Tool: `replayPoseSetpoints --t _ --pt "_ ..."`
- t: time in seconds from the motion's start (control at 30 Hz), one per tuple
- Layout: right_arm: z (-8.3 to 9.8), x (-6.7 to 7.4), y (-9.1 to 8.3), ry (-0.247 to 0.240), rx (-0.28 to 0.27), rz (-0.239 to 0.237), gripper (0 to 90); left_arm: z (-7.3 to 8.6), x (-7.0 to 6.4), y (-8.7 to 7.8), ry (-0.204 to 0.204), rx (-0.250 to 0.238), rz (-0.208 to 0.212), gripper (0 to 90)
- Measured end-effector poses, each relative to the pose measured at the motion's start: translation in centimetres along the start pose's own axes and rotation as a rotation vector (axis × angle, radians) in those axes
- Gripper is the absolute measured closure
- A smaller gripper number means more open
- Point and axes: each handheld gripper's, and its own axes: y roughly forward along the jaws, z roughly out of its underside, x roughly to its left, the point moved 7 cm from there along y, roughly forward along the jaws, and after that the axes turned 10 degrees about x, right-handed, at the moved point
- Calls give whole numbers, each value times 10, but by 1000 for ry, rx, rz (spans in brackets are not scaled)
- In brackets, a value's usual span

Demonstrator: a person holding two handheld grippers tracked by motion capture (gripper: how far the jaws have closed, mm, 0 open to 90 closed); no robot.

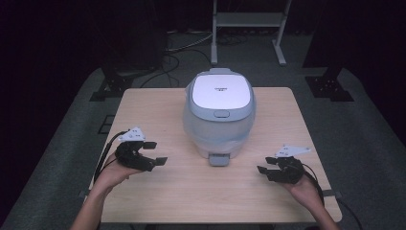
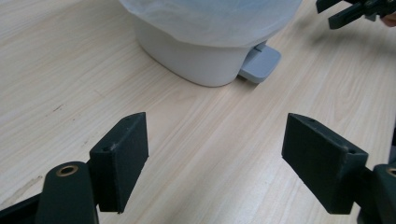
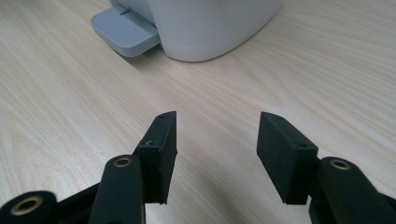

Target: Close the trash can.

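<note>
A white rice cooker (image 1: pixel 219 112) with a grey lid rim and a grey front tab (image 1: pixel 219 159) stands at the middle of the wooden table (image 1: pixel 191 191), its lid down. My left gripper (image 1: pixel 158 154) hovers low over the table to the cooker's left, jaws apart with nothing between them. My right gripper (image 1: pixel 263 171) sits to the cooker's right near the front, jaws apart and empty too. In the left gripper view the cooker's base (image 2: pixel 196 56) and tab (image 2: pixel 259 63) lie ahead, with the right gripper (image 2: pixel 345 11) at the top right. The right gripper view has the tab (image 3: pixel 125 31) ahead left.
A metal stand (image 1: pixel 249 28) rises behind the table, and cables (image 1: pixel 177 52) run over the grey floor. Dark equipment bases (image 1: pixel 112 84) sit at the far corners. Bare wood lies in front of the cooker between the two hands.
</note>
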Motion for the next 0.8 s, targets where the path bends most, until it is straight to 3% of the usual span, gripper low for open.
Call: replayPoseSetpoints --t 0.23,0.33,0.8 --pt "4 -2 -2 6 -1 4 452 8 -1 3 -18 -12 -19 196" --pt "6 -3 -3 12 -1 4 446 14 -1 5 -36 -21 -49 180" --pt "15 -2 -1 19 9 -2 417 29 -8 16 -40 -29 -57 155"
